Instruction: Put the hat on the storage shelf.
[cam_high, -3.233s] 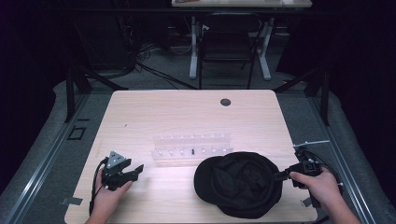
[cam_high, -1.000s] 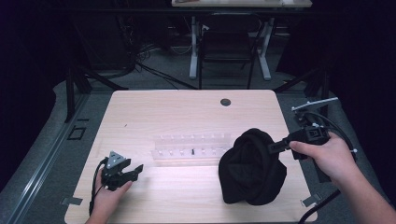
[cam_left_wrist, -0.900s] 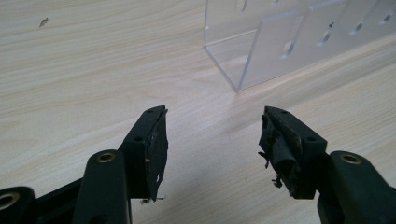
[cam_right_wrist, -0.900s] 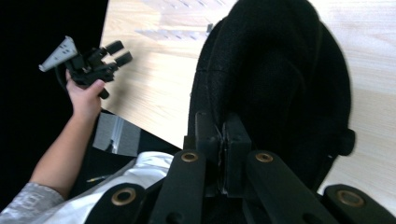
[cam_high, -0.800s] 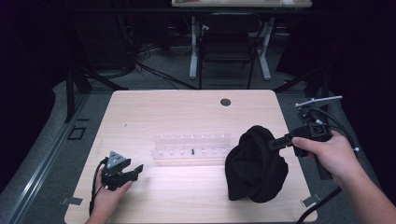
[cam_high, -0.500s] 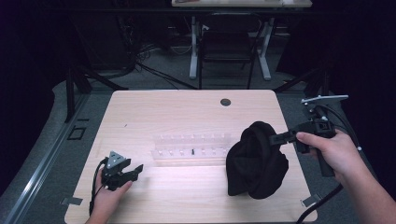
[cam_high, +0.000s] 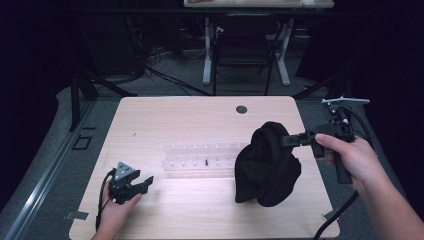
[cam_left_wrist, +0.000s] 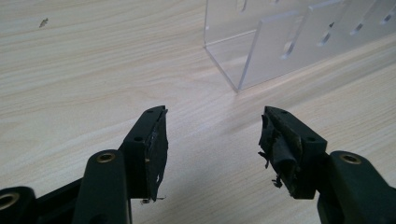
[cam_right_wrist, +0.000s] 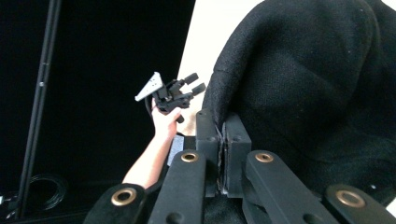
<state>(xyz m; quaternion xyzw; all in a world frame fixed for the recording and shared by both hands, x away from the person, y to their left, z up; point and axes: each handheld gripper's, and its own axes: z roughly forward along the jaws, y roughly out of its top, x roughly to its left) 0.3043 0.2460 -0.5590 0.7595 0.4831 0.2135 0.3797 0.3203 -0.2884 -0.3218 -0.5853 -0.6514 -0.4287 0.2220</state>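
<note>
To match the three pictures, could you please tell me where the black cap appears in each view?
High view: black cap hangs right of centre, pinched by the right gripper.
Left gripper view: not in it.
Right gripper view: cap at upper right.
Shared landmark: the wooden table.

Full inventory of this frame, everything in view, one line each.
Black fabric cap: 1, black, lifted at the table's right side, pinched at its edge, lower part hanging to the tabletop.
Clear acrylic slotted rack: 1, transparent, table centre, left of the cap.
Light wooden table: 1, pale wood, round dark hole near the far edge.
Metal desk legs: pale grey, on the floor behind the table.
Left gripper: 1, black, jaws open, near left of the table.
Right gripper: 1, black, shut on the cap.
</note>
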